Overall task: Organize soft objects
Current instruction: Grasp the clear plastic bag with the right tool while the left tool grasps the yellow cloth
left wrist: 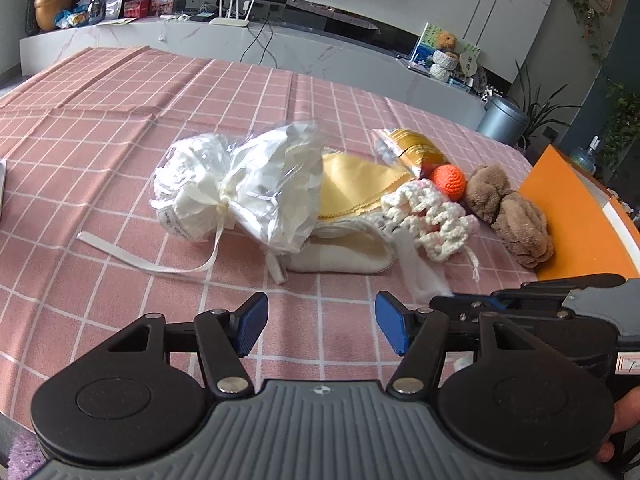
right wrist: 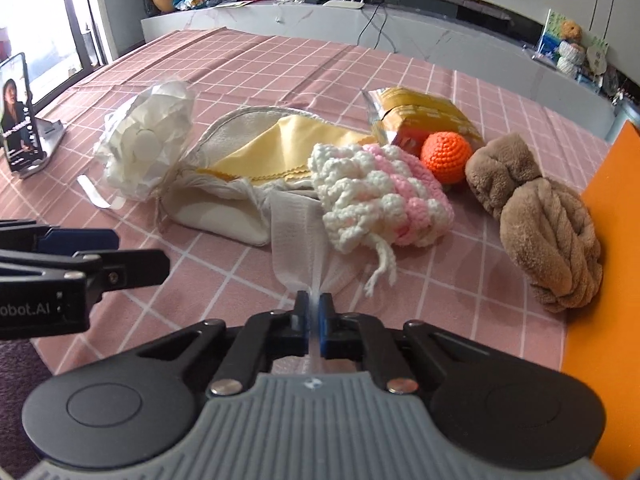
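White paper shreds are contained in a tied clear bag (left wrist: 240, 184) lying on the checked tablecloth (left wrist: 120, 128), apparently resting against a cream pouch (right wrist: 224, 220). A white gauze strip (right wrist: 296, 236), beside the pouch, is pinched in the closed right gripper (right wrist: 314, 312). The left gripper (left wrist: 320, 320) is held well open over bare cloth, nothing gripped.

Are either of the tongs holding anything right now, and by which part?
The right tongs are shut on the white gauze strip, pinching its near end. The left tongs are open over the tablecloth, holding nothing.
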A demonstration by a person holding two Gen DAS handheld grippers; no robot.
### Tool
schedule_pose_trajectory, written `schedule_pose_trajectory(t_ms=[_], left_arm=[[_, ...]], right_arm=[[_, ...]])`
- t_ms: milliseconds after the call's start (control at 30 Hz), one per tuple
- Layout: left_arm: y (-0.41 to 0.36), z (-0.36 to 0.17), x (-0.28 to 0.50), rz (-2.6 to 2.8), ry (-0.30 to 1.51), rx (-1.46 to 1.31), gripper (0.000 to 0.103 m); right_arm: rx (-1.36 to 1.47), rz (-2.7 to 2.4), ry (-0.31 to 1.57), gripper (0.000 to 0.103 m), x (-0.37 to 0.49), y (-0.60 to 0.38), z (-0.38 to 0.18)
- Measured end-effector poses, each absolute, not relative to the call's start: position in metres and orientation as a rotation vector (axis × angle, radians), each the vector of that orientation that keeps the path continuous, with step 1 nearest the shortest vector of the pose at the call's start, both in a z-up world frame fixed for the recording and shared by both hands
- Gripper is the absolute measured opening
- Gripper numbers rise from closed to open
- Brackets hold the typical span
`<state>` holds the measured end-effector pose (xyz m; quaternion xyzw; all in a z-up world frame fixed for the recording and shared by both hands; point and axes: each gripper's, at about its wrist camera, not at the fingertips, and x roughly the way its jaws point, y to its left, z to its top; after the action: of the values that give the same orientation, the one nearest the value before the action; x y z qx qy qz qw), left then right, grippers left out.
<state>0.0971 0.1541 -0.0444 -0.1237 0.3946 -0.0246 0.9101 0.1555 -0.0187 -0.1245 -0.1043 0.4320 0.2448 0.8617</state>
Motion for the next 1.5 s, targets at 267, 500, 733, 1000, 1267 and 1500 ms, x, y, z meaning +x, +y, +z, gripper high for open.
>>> schedule_pose_trajectory(t_ms=[267,500,733,1000,1267,1500], left_arm=[[0.148,-0.016,0.108,-0.131,0.747,-0.209,0.070],[0.149,0.011,0.138,-0.171,0.697,-0.151,0.070],[0.146,0.012,0.191,-0.220,0.743,-0.113,0.070],[0.138,-0.016,0.241,-0.263,0.894,0.013,0.070],[0.129,-0.046,0.266,-0.209,1.004,0.027,0.080],[0.124,-0.061,0.277,-0.173,1.049,0.030,0.079]], right_arm=[[-0.205,0.585,0.862,0.001,0.142,-0.028,-0.086],[-0.119,0.596,0.783,0.001,0.156,-0.040,-0.044],[-0.124,0.529,0.746,0.001,0.198,-0.044,-0.035],[-0.071,0.480,0.790,0.001,0.229,-0.044,-0.057],[-0.019,0.474,0.838,0.002,0.240,-0.048,-0.076],[-0.013,0.484,0.849,0.002,0.242,-0.049,-0.079]])
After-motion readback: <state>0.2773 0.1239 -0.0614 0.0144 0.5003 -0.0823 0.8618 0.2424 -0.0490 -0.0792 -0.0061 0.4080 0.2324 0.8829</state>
